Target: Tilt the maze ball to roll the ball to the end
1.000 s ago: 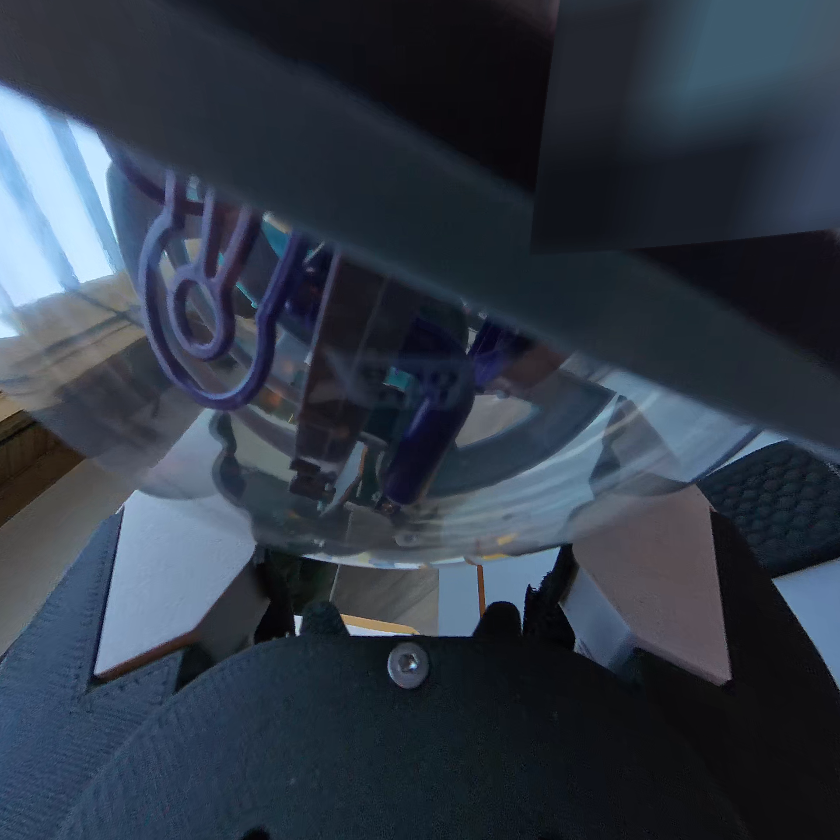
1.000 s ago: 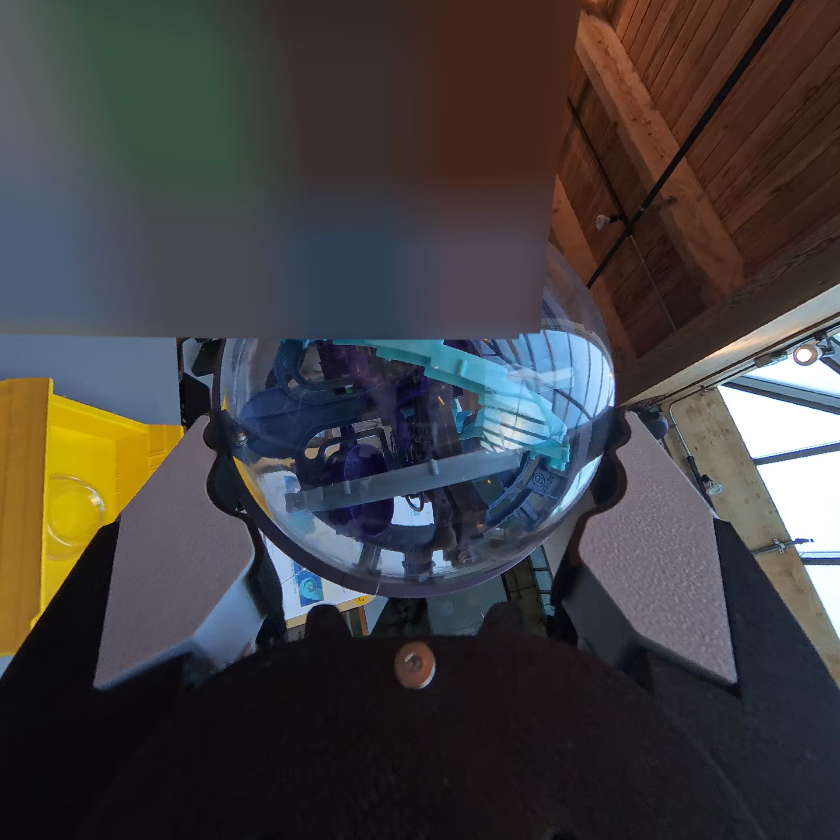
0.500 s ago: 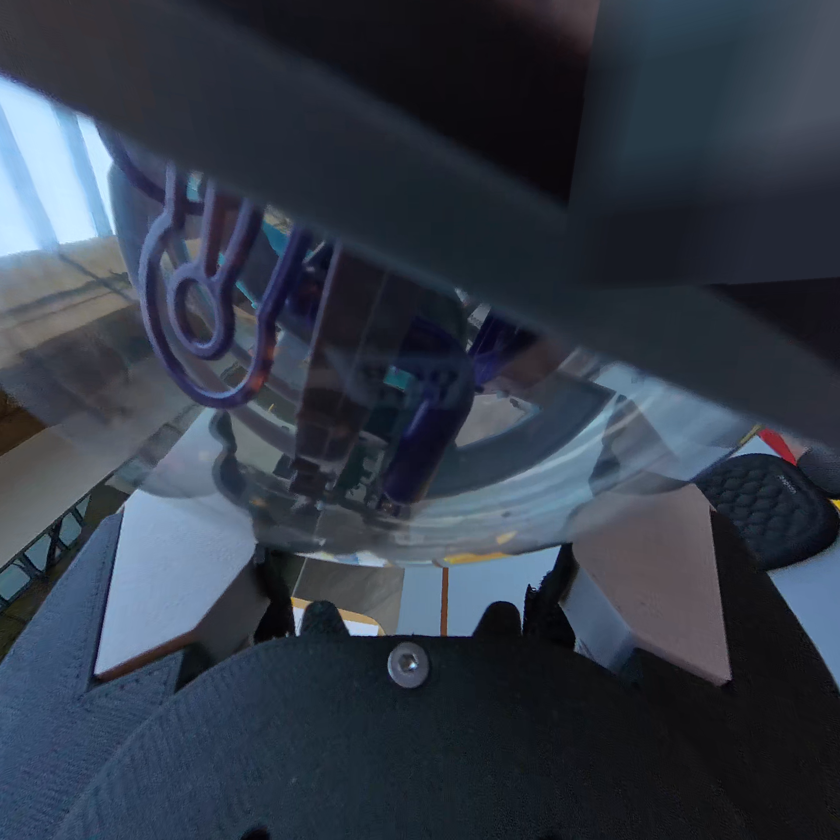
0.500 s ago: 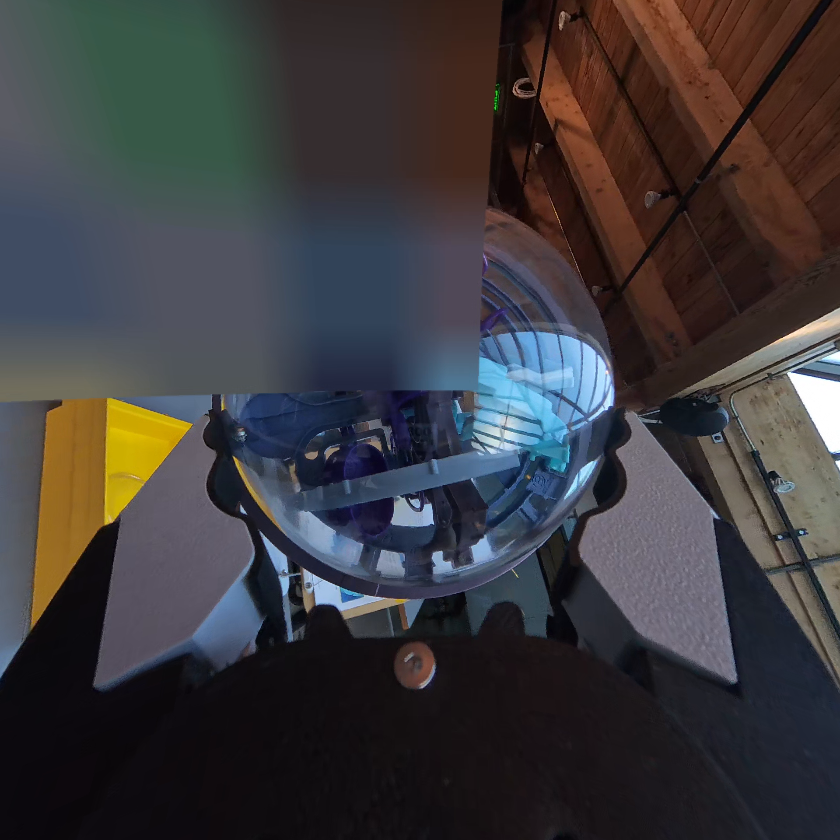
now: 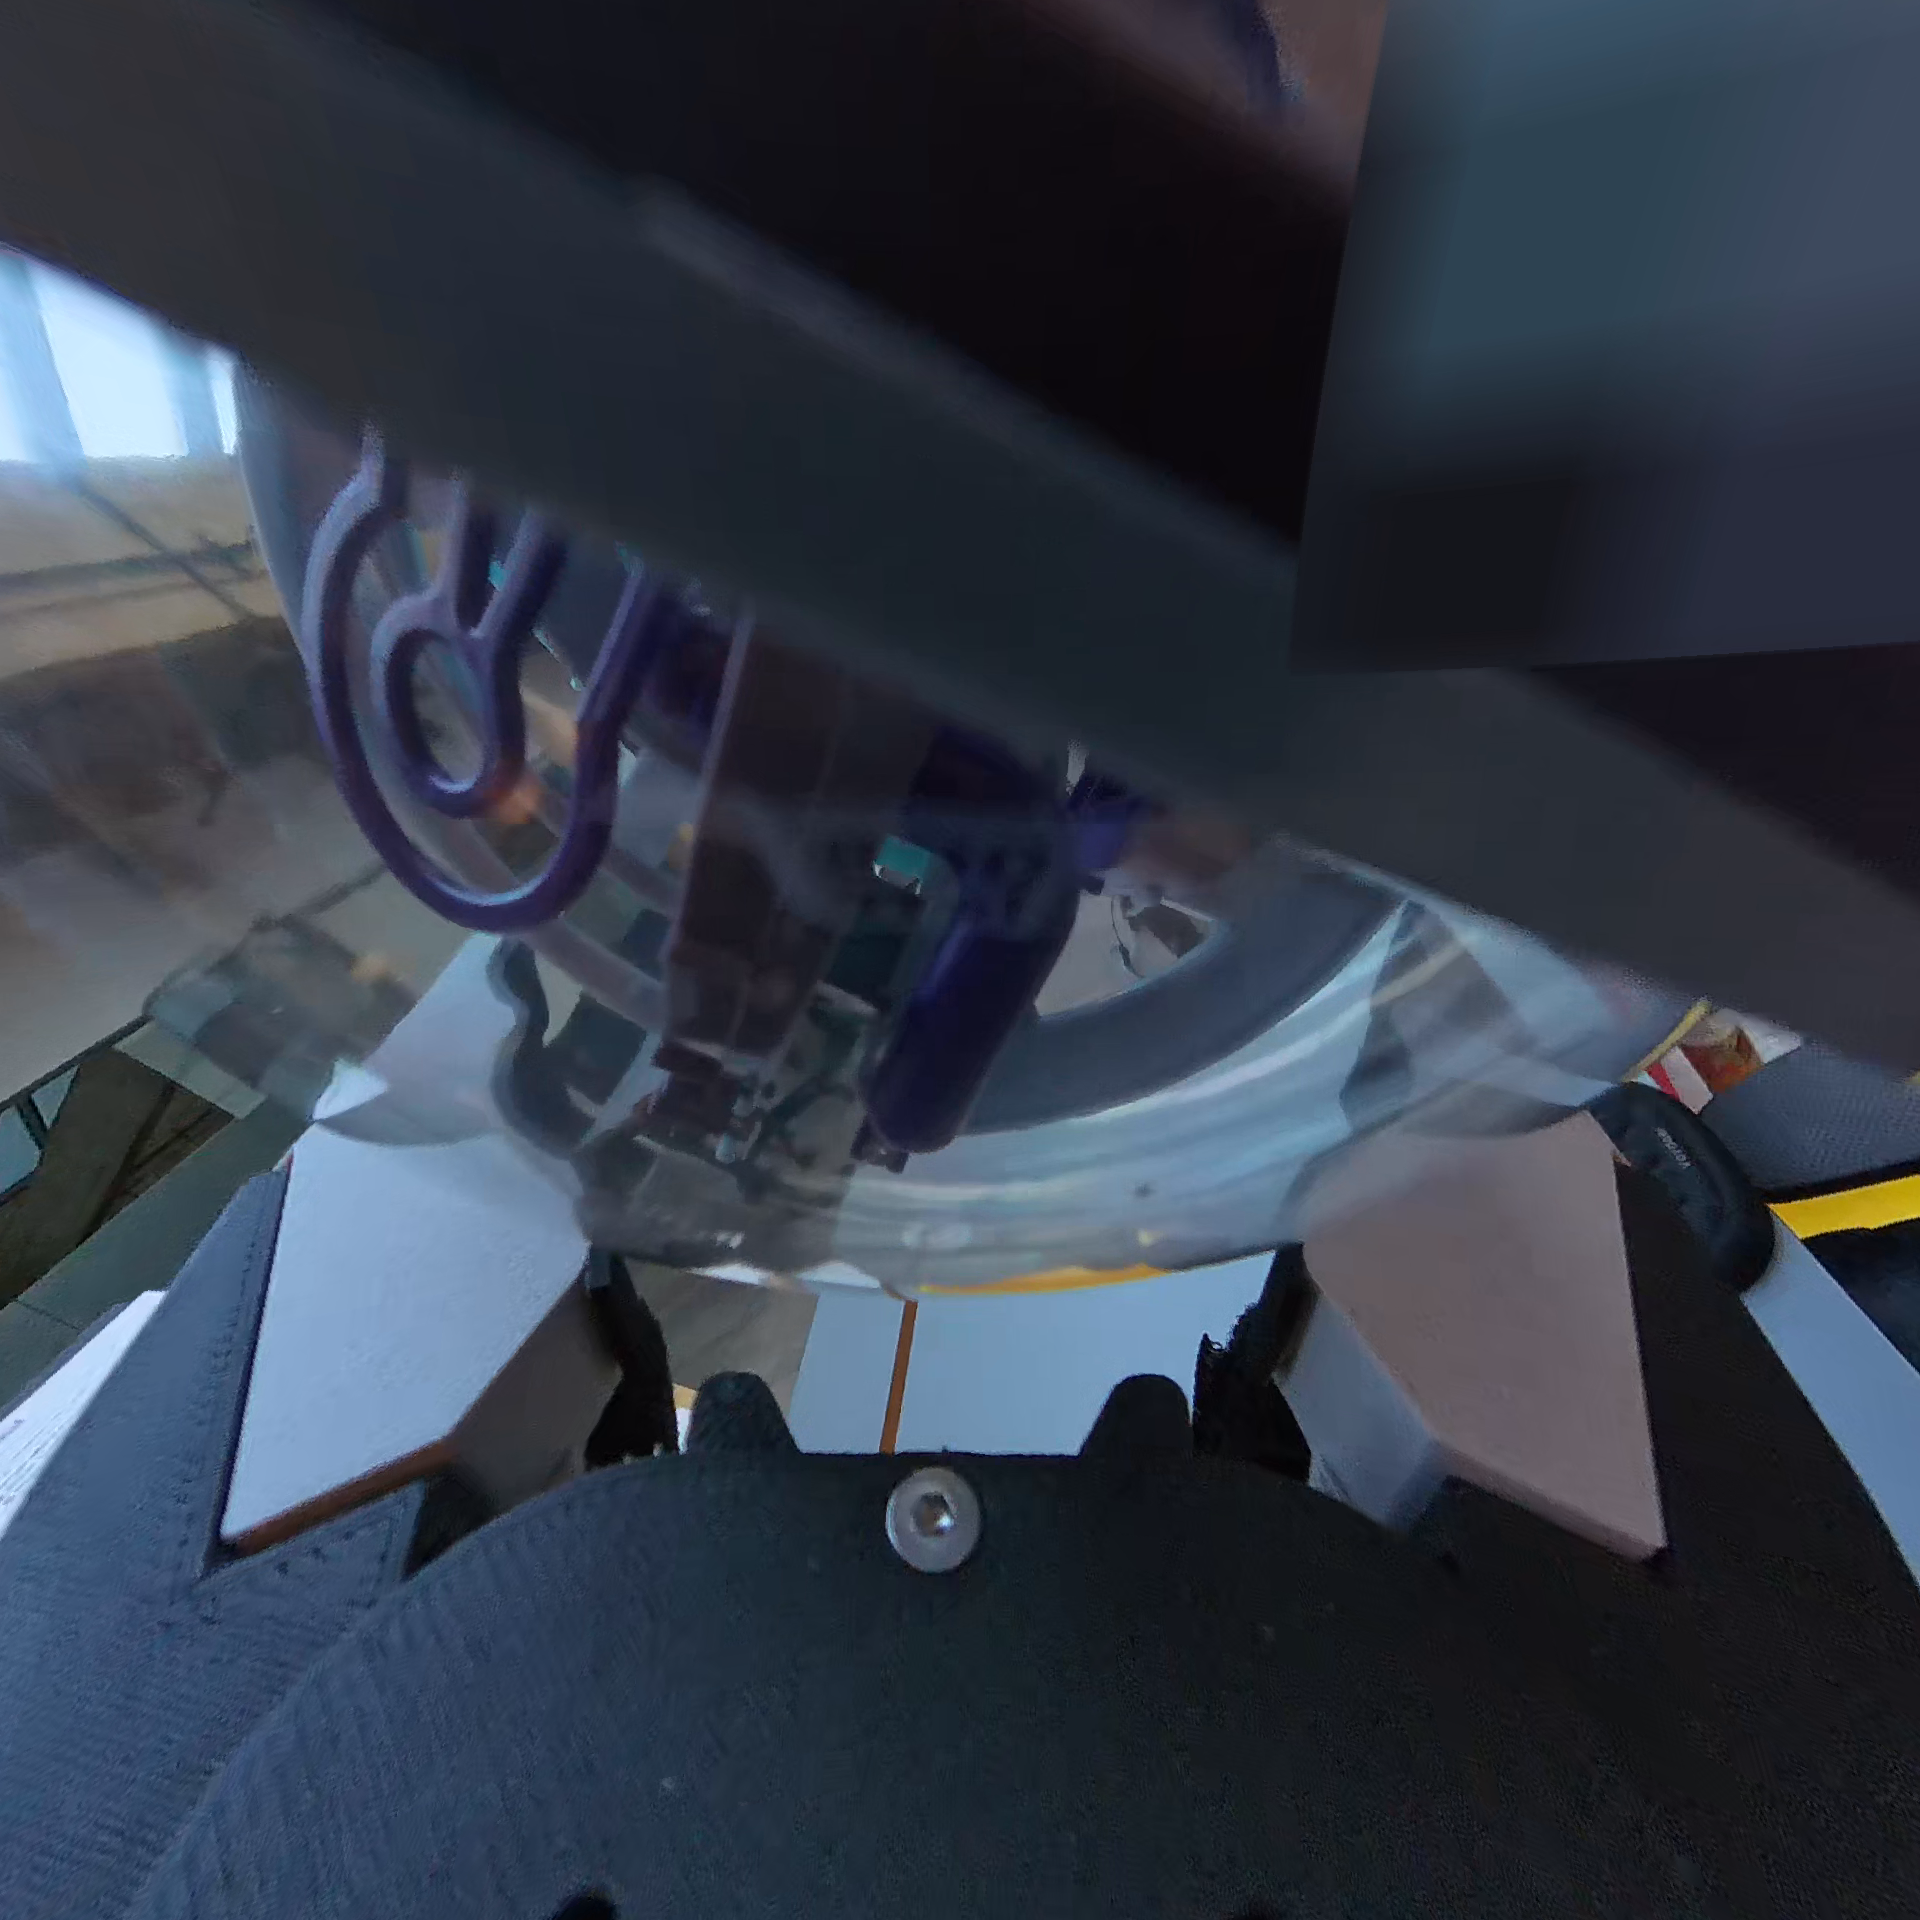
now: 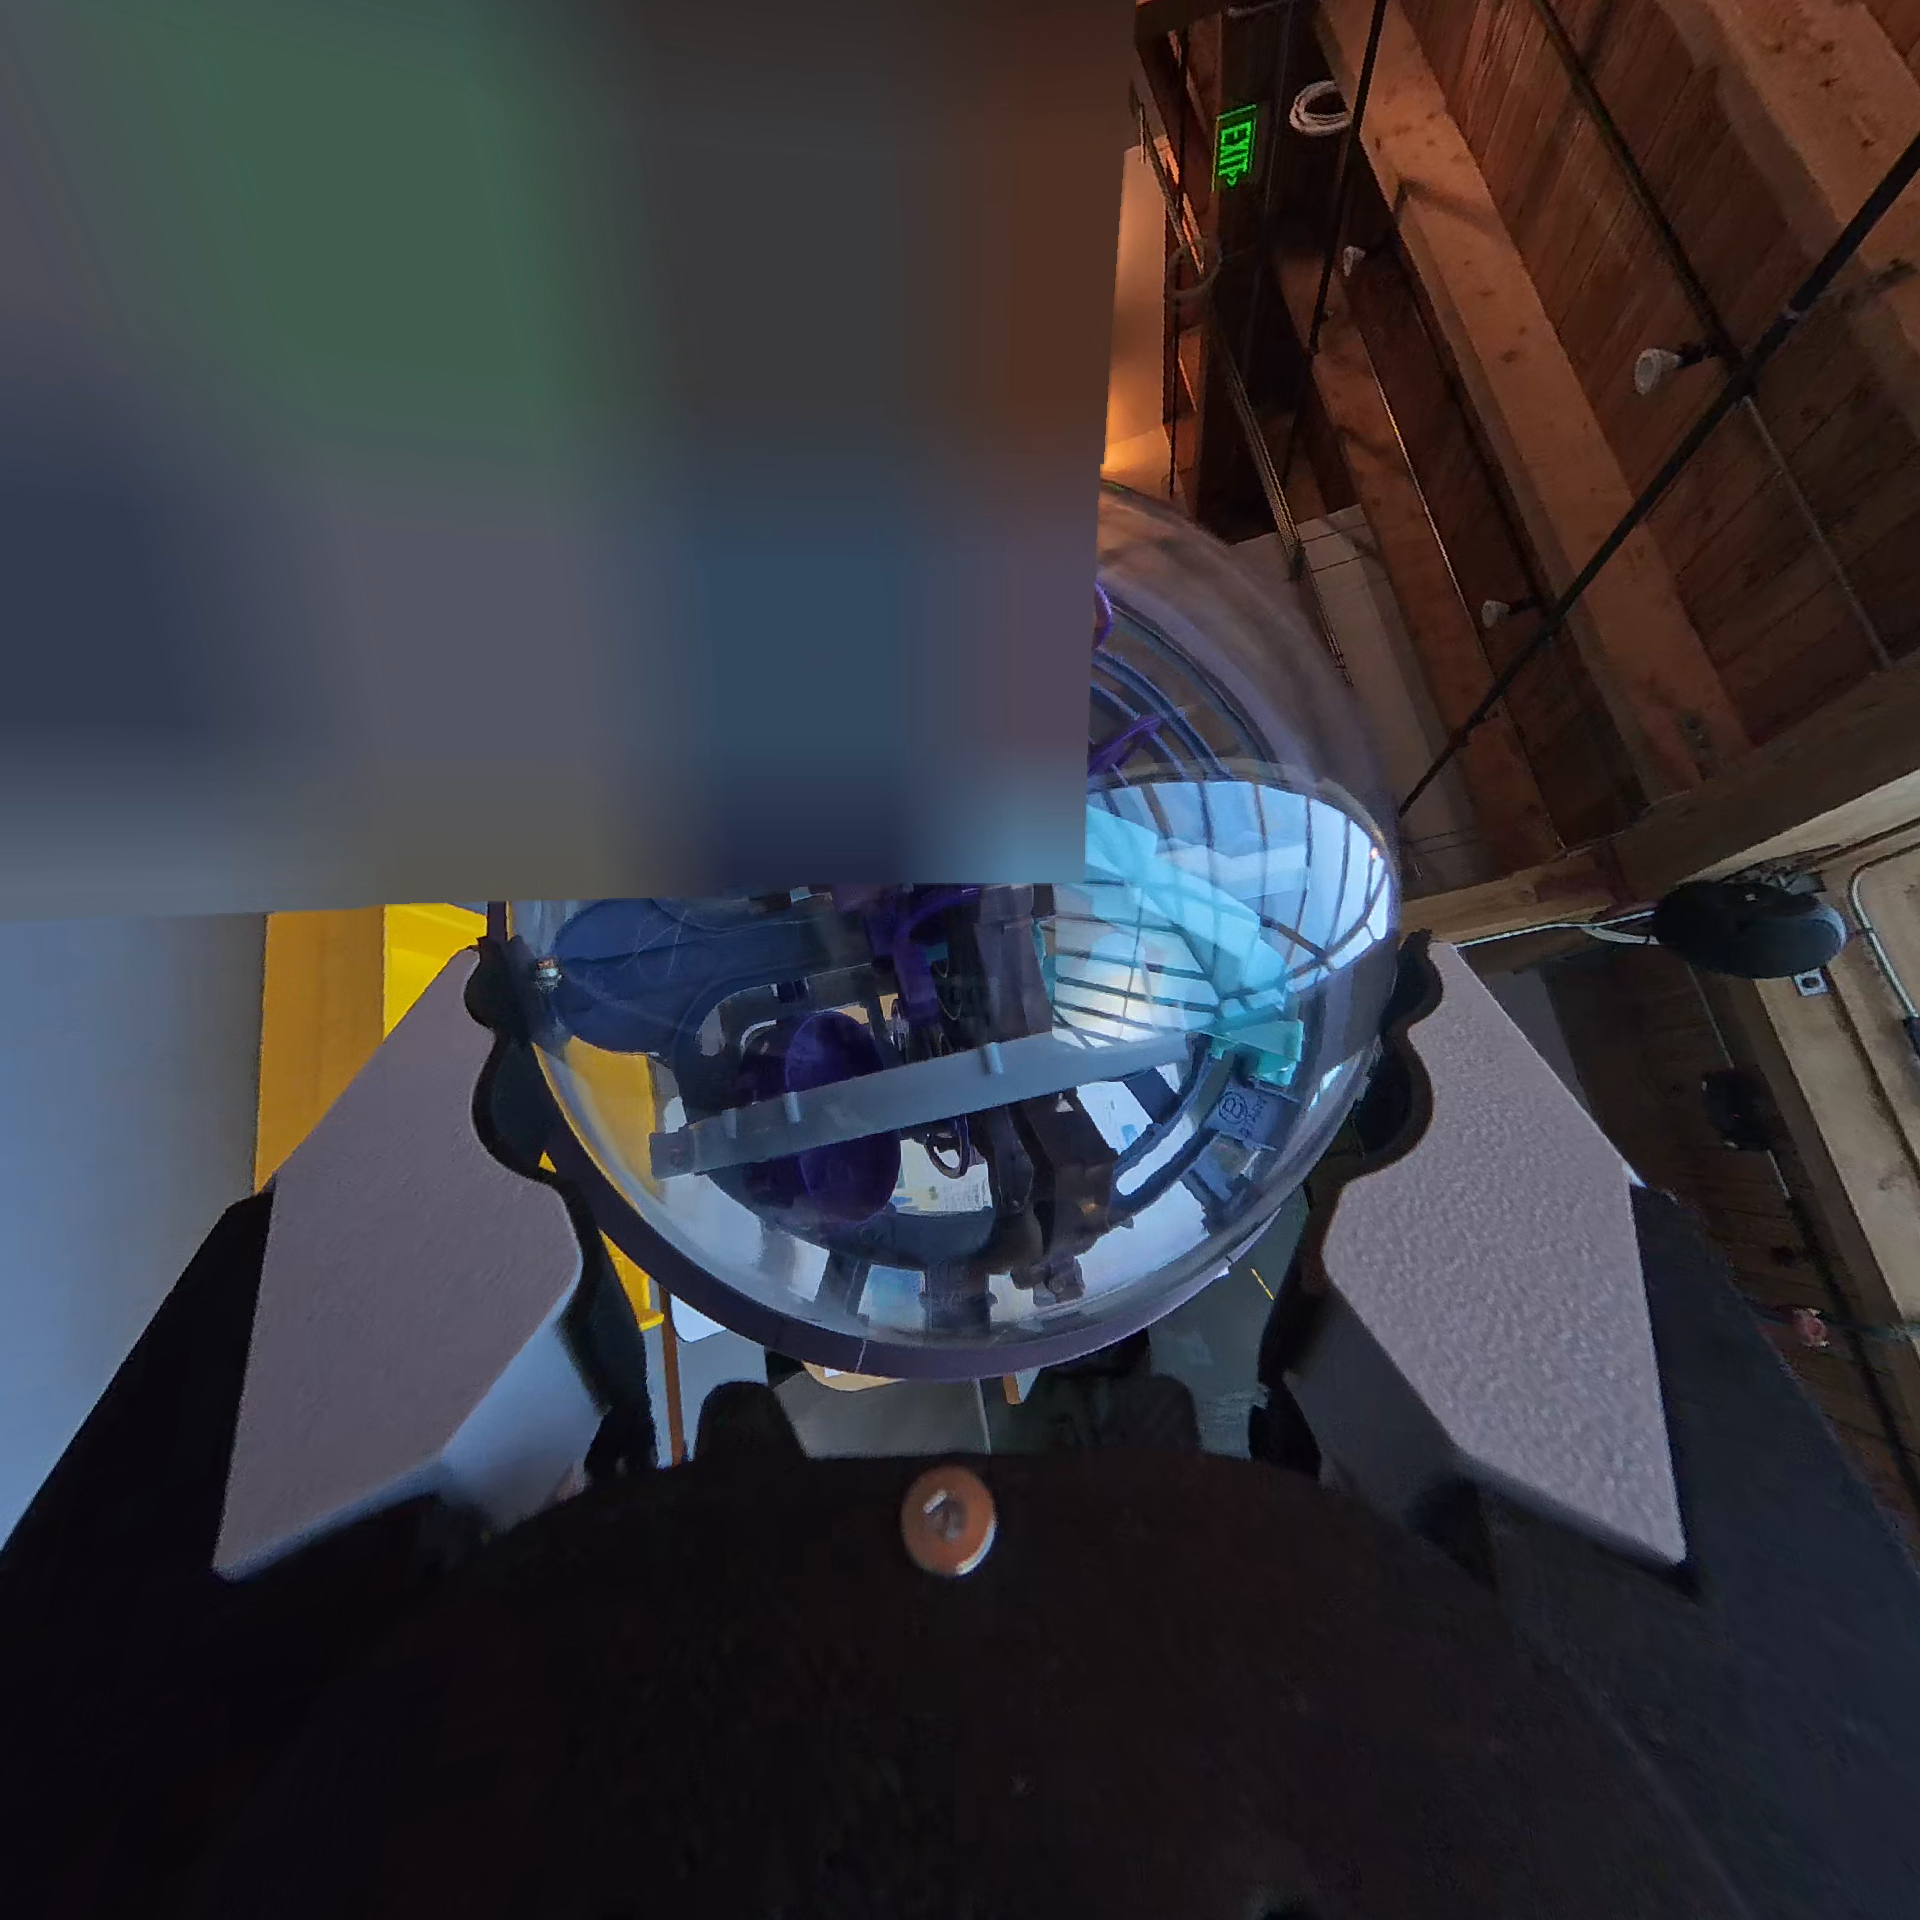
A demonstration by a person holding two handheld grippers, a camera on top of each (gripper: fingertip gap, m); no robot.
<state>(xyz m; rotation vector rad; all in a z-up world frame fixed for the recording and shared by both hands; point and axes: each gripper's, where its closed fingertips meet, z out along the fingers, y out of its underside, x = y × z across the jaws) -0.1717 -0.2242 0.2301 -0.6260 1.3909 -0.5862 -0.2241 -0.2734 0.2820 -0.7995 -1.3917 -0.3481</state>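
Observation:
The maze ball [image 5: 831,935] is a clear sphere with purple, teal and grey tracks inside. It is held up in the air between both grippers. My left gripper [image 5: 935,1195] is shut on its lower part, with the pads [image 5: 416,1330] pressed against the shell on either side. In the right wrist view the maze ball [image 6: 935,1091] sits between the pads [image 6: 1486,1247] of my right gripper [image 6: 951,1195], which is shut on it. I cannot pick out the small ball inside. A dark band and a blurred patch hide the sphere's upper part.
A yellow bin [image 6: 312,1018] lies behind the sphere on the left. Wooden ceiling beams [image 6: 1558,416], a green lit sign [image 6: 1234,151] and a black dome fixture [image 6: 1745,930] fill the right. A white surface [image 5: 1039,1371] and a black mesh object [image 5: 1683,1174] lie below the left gripper.
Both grippers have turned with the sphere held fast. In the right view the ceiling swung round and the yellow bin slid behind the finger. The grip has not changed.

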